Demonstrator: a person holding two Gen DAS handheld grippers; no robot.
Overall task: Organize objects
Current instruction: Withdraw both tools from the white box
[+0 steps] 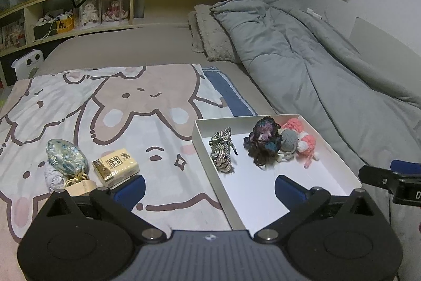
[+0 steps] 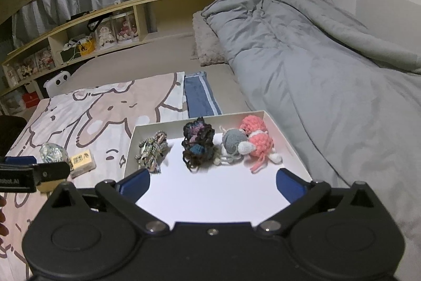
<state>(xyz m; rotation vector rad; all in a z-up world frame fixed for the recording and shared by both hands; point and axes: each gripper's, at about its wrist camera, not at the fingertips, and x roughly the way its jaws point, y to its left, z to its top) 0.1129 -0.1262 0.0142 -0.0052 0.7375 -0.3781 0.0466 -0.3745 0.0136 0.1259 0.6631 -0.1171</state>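
- White shallow box (image 2: 286, 138) on bed, at edge of cartoon blanket (image 1: 79, 102), just beside grey duvet (image 2: 329, 75).
- In box, left to right: twisted green/white cord bundle (image 2: 152, 150); dark purple/blue yarn clump (image 2: 198, 145) w/ brown strands; grey crochet ball (image 2: 231, 141) touching pink & white crochet toy (image 2: 256, 140).
- Outside box, on blanket to its left: beige packet (image 1: 115, 166) w/ QR-type print, blue/green patterned pouch (image 1: 67, 156) beside it, gold cord at pouch base.
- Left gripper (image 1: 209, 185): fingers wide apart, nothing betw. them, straddling box's near left corner.
- Right gripper (image 2: 211, 182): fingers wide apart, empty, over box's near part.
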